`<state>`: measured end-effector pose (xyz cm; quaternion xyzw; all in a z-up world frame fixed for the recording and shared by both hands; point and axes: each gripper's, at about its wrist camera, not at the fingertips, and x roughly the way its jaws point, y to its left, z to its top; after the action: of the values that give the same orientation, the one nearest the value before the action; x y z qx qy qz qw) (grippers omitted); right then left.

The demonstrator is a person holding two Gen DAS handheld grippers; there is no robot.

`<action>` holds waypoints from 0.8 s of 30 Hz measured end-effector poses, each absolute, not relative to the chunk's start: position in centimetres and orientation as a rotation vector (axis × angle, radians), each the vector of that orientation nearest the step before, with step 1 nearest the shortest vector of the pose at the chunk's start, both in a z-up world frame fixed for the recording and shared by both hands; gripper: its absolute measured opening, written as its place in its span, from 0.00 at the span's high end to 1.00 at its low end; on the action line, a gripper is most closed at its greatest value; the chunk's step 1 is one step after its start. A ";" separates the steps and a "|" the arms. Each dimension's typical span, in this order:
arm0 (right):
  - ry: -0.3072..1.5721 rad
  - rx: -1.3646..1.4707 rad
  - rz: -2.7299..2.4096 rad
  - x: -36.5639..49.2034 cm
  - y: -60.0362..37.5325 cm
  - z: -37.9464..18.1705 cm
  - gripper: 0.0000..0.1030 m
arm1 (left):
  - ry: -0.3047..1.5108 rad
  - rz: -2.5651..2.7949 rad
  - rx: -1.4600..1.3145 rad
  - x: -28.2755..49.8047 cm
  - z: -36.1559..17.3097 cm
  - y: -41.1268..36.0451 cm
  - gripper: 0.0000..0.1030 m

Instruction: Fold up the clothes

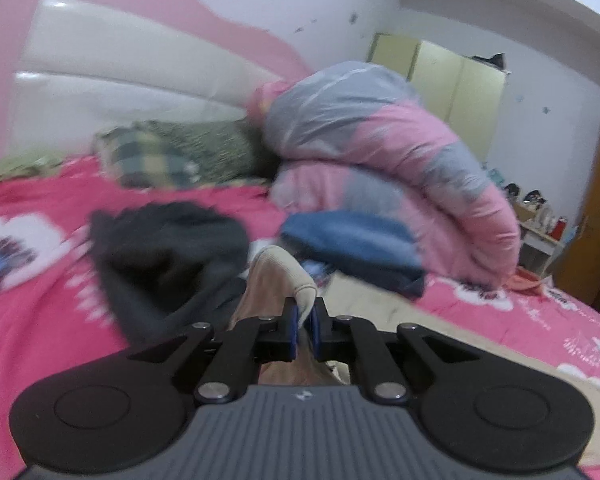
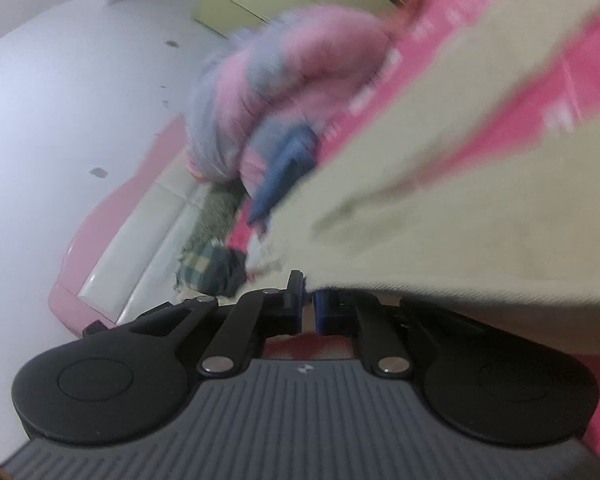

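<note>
A beige garment (image 1: 278,280) lies on the pink bedspread (image 1: 32,300), and a fold of it rises between the blue pads of my left gripper (image 1: 304,326), which is shut on it. In the right wrist view, which is rolled sideways and blurred, the same beige garment (image 2: 440,208) stretches across the frame and drapes over the right finger. My right gripper (image 2: 308,304) is shut on its edge. A dark grey garment (image 1: 168,256) lies crumpled to the left of the left gripper.
Folded blue jeans (image 1: 352,248) sit just beyond the beige garment. Behind them is a bundled pink and grey duvet (image 1: 388,160). A plaid pillow (image 1: 156,156) leans by the white headboard (image 1: 120,88). A yellow wardrobe (image 1: 452,80) and a shelf (image 1: 540,224) stand at the right.
</note>
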<state>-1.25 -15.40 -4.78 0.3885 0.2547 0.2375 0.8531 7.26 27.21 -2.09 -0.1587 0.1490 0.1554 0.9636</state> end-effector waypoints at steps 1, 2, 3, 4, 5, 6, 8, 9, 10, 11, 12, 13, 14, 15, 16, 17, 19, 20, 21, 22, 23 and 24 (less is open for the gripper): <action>0.513 0.806 0.501 -0.5 -15.7 -4.2 0.96 | 0.301 0.302 -0.318 8.7 -1.7 26.9 0.93; 0.491 0.795 0.502 0.3 -16.1 -3.8 0.96 | 0.300 0.289 -0.315 10.2 -1.2 26.6 0.93; 0.473 0.788 0.499 1.2 -16.5 -3.5 0.96 | 0.299 0.276 -0.311 11.6 -0.8 26.3 0.93; 0.461 0.785 0.491 2.3 -17.0 -3.2 0.96 | 0.306 0.267 -0.306 13.1 -0.6 26.1 0.93; 0.452 0.788 0.481 3.4 -17.4 -3.1 0.96 | 0.317 0.258 -0.303 14.7 -0.4 25.8 0.93; 0.448 0.798 0.470 4.6 -18.0 -3.2 0.96 | 0.329 0.250 -0.296 16.4 -0.4 25.4 0.93; 0.439 0.819 0.447 7.1 -19.0 -3.3 0.97 | 0.355 0.238 -0.282 19.6 -0.4 24.7 0.93; 0.437 0.832 0.436 8.3 -19.5 -3.5 0.97 | 0.370 0.234 -0.270 21.3 -0.5 24.2 0.93; 0.436 0.850 0.423 9.6 -19.8 -3.8 0.97 | 0.386 0.230 -0.257 22.9 -0.7 23.8 0.93; 0.435 0.870 0.412 10.8 -20.3 -4.2 0.97 | 0.402 0.230 -0.244 24.5 -0.9 23.3 0.93; 0.434 0.893 0.404 12.0 -20.9 -4.6 0.97 | 0.416 0.230 -0.235 25.8 -1.3 22.9 0.93; 0.434 0.915 0.398 13.2 -21.4 -4.9 0.97 | 0.430 0.229 -0.226 27.1 -1.6 22.5 0.93; 0.433 0.933 0.394 14.3 -21.8 -5.2 0.97 | 0.444 0.228 -0.217 28.4 -1.9 22.1 0.93; 0.435 0.945 0.388 15.5 -22.2 -5.5 0.97 | 0.461 0.227 -0.210 29.6 -2.3 21.8 0.93; 0.439 0.956 0.381 16.5 -22.5 -5.9 0.97 | 0.478 0.225 -0.205 30.9 -2.8 21.5 0.93; 0.444 0.970 0.377 17.5 -22.8 -6.3 0.97 | 0.494 0.227 -0.200 31.9 -3.3 21.3 0.93; 0.455 1.002 0.373 19.3 -23.5 -7.1 0.97 | 0.527 0.232 -0.188 33.7 -4.5 20.8 0.93; 0.462 1.021 0.370 20.2 -23.7 -7.6 0.97 | 0.549 0.236 -0.182 34.4 -5.1 20.6 0.93; 0.471 1.040 0.366 21.1 -24.0 -8.2 0.97 | 0.571 0.240 -0.176 35.1 -5.8 20.5 0.93; 0.487 1.062 0.356 21.9 -24.2 -8.9 0.97 | 0.599 0.243 -0.174 35.8 -6.6 20.3 0.92; 0.508 1.087 0.343 22.6 -24.4 -9.8 0.97 | 0.628 0.247 -0.164 36.5 -7.5 20.2 0.90; 0.533 1.111 0.333 23.3 -24.6 -10.8 0.97 | 0.645 0.246 -0.166 36.9 -8.0 20.3 0.85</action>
<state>23.33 -24.65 -10.77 0.5187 0.2489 0.1552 0.8031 36.90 20.26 -8.00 -0.0813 0.3159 0.1203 0.9376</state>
